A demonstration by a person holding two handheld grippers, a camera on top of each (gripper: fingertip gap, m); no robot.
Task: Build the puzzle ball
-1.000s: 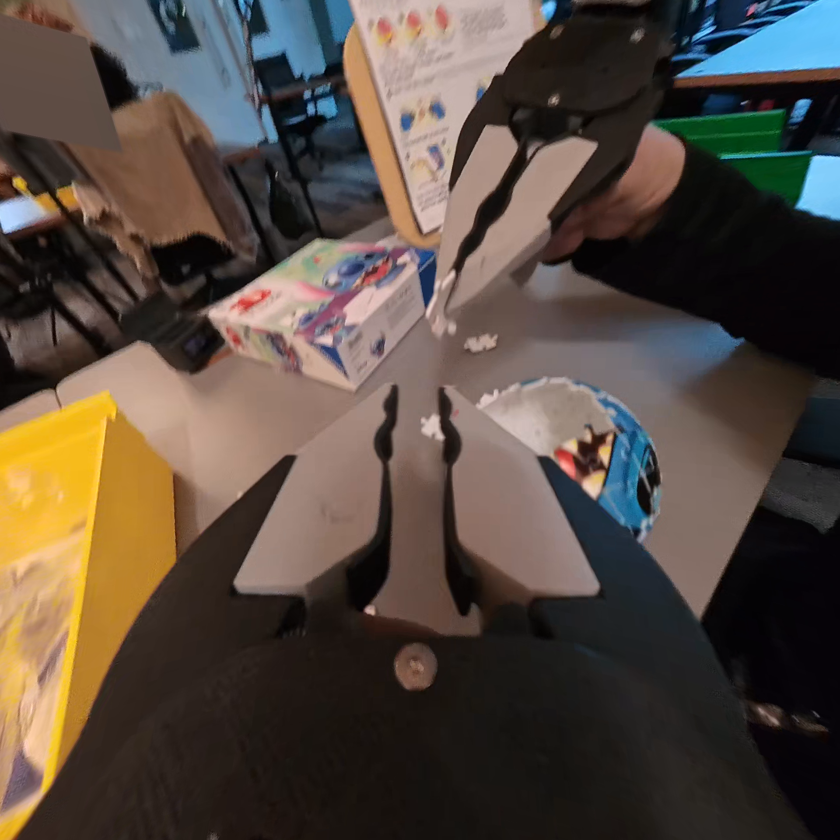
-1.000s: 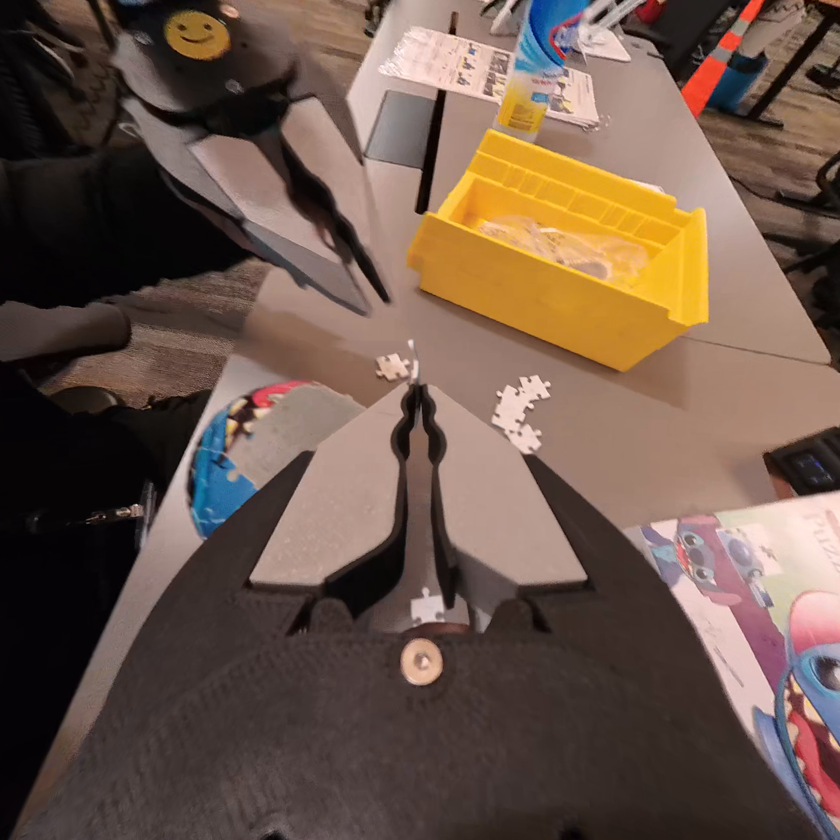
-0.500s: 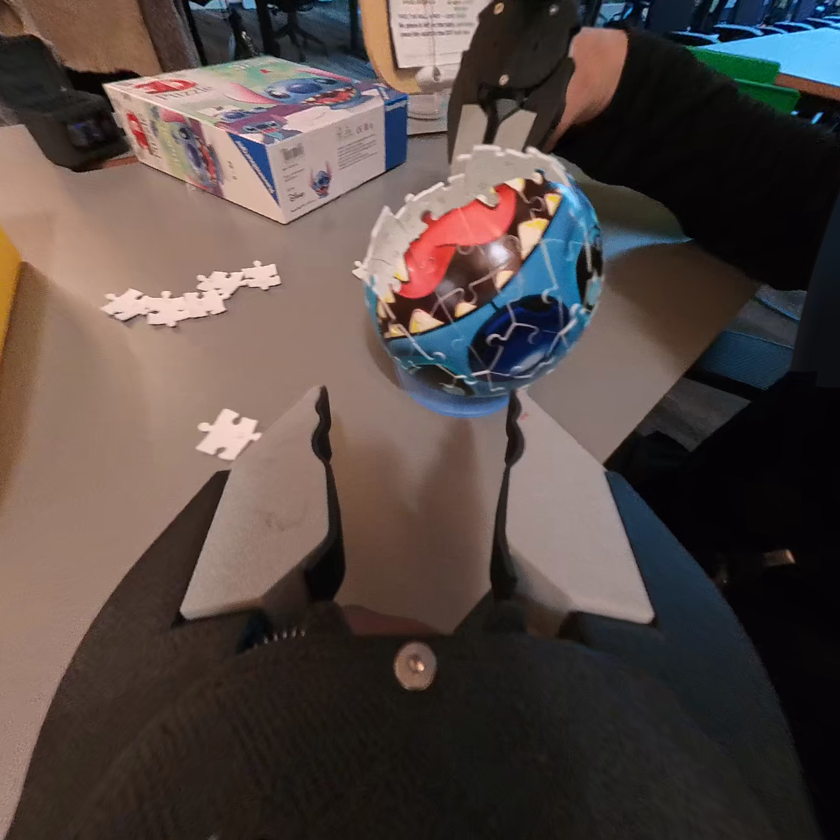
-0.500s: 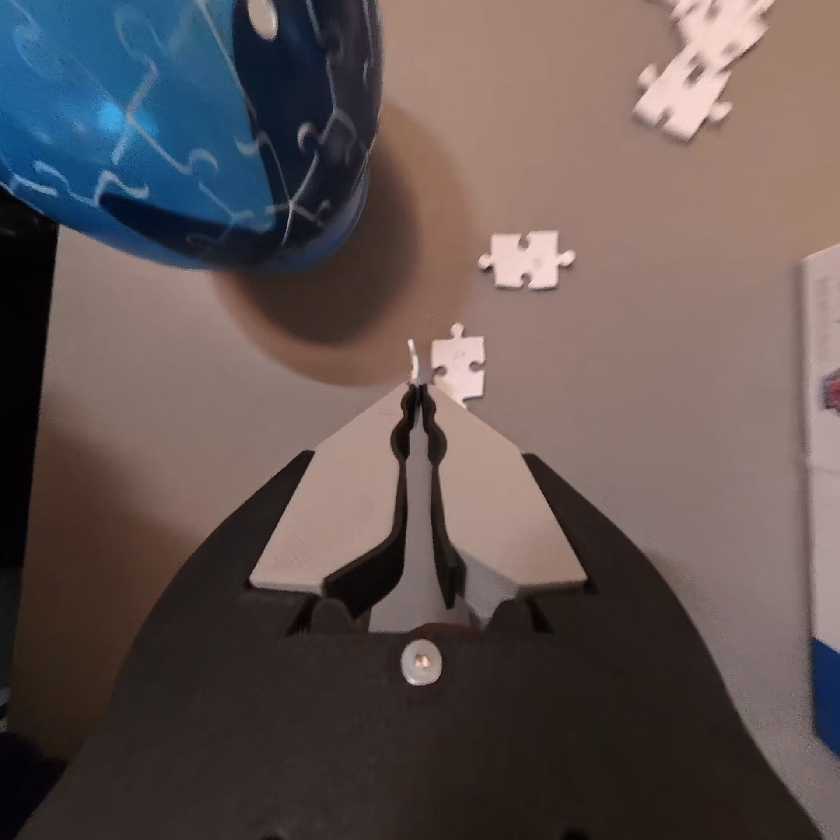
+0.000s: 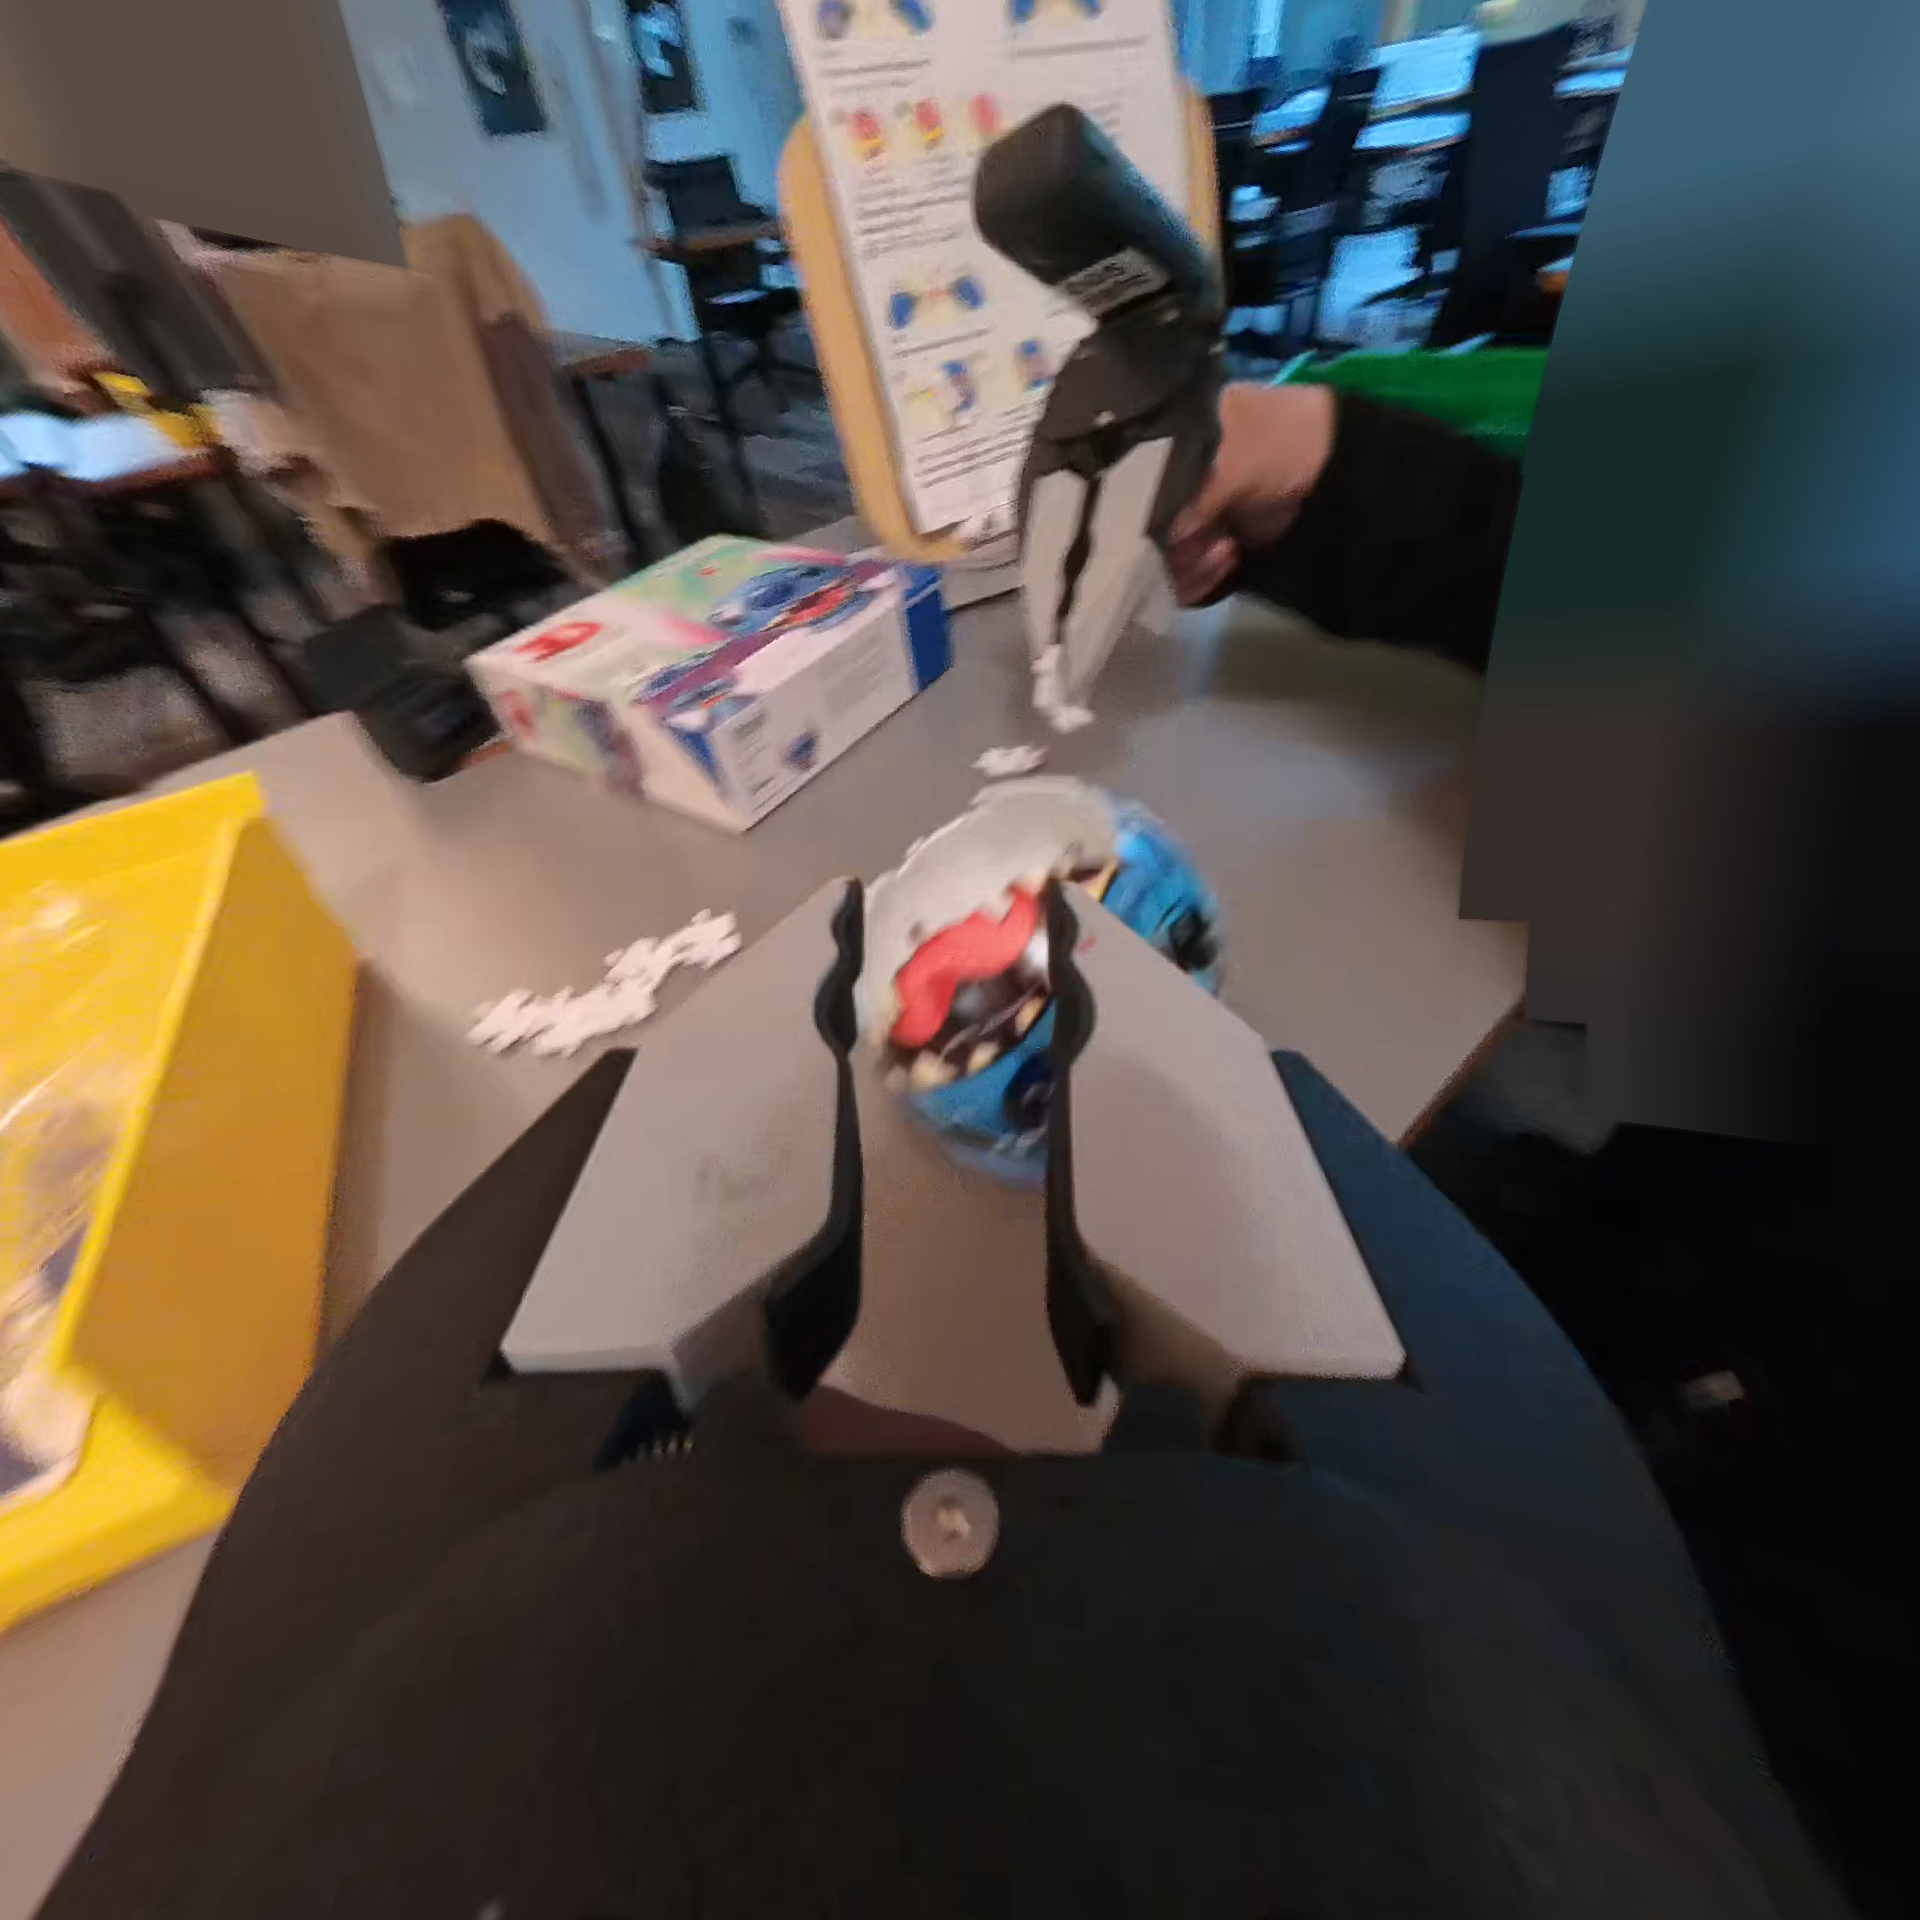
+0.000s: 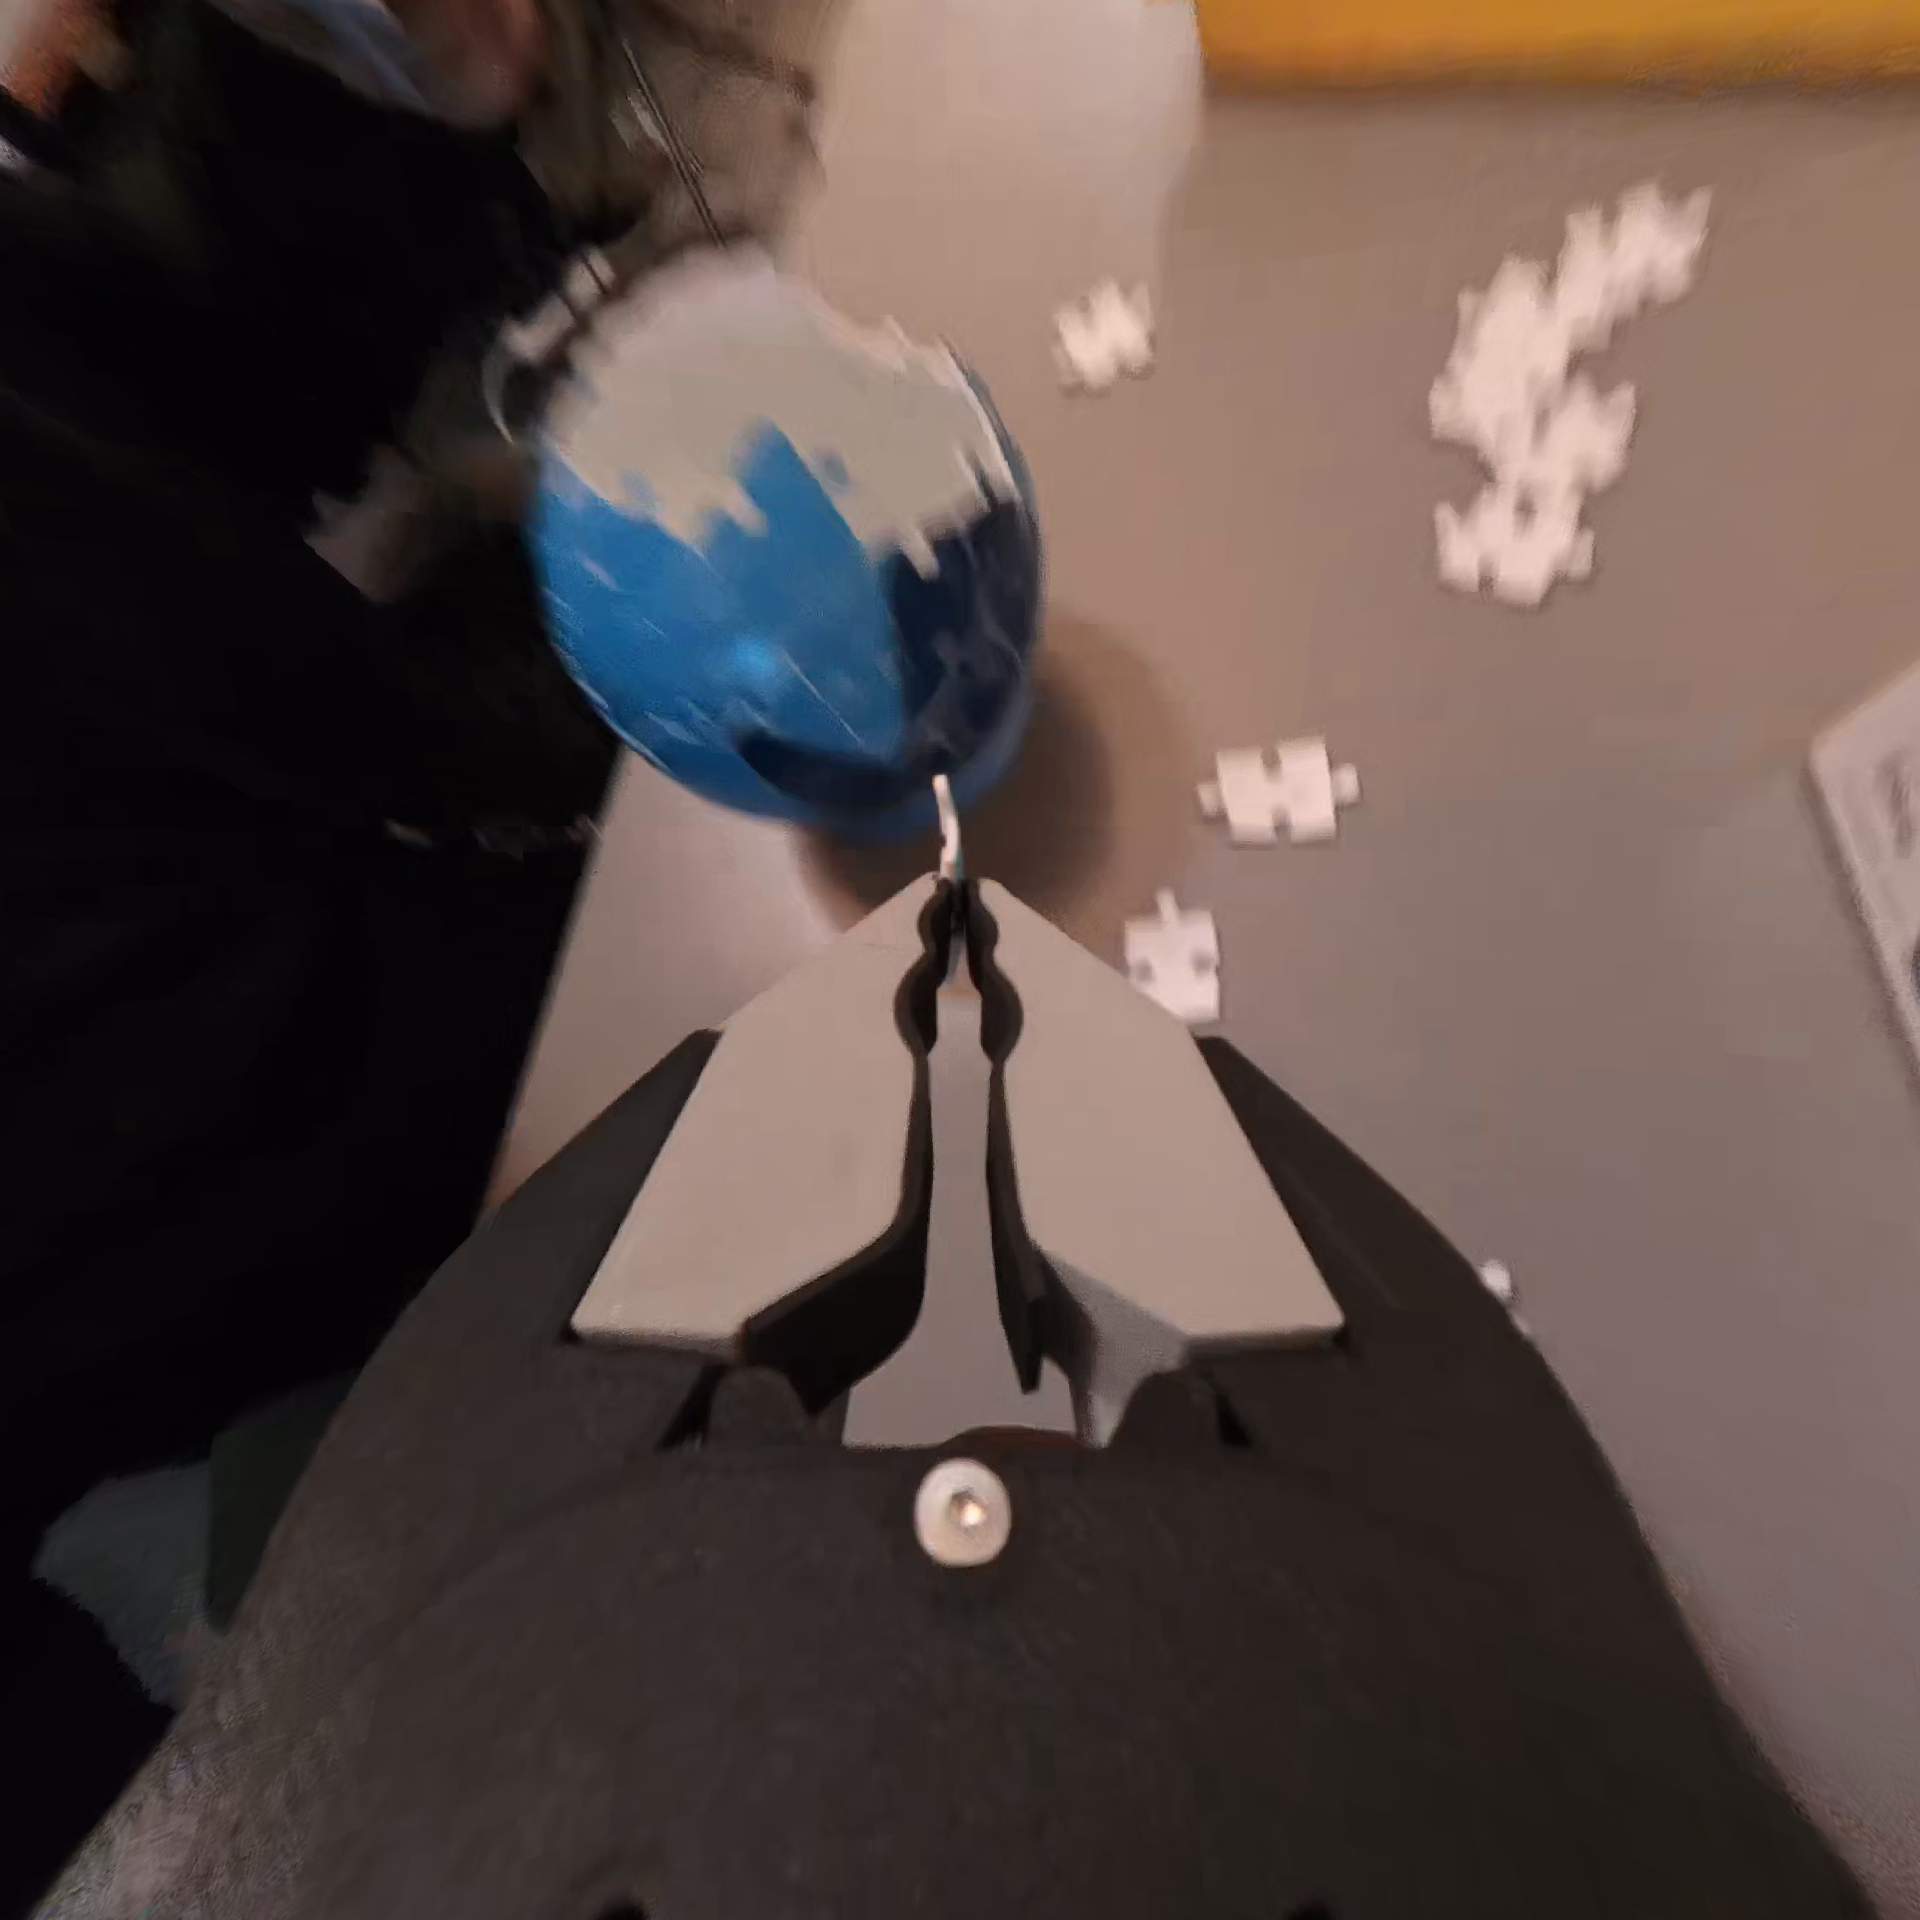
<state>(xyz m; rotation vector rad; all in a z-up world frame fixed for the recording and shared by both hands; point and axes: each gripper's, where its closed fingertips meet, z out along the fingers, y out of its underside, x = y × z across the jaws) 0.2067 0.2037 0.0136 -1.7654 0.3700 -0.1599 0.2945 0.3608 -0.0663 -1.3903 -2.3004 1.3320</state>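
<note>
The half-built puzzle ball [image 5: 966, 977], blue with a red mouth and an open white top, sits near the table's edge. My left gripper [image 5: 951, 914] is open and empty, and the ball shows between its fingers just past the tips. My right gripper [image 6: 951, 883] is shut on a small white puzzle piece [image 6: 948, 821], held edge-on close to the ball's [image 6: 779, 582] lower side. In the left wrist view the right gripper [image 5: 1060, 675] hangs tips-down behind the ball, with the piece [image 5: 1055, 701] at its tips.
Loose white pieces lie on the grey table: a chain [image 5: 613, 987], a cluster [image 6: 1538, 395], a pair [image 6: 1278, 790] and singles [image 6: 1174, 966]. The puzzle box [image 5: 717, 675] is behind, a yellow bin [image 5: 156, 1091] at left, and an instruction sheet [image 5: 966, 260] stands at the back. Across from one pair of fingers to the other is roughly 20 centimetres.
My right gripper has drawn back from the ball with the piece still in it. My left gripper has risen and tilted up, and its jaws have narrowed a little.
</note>
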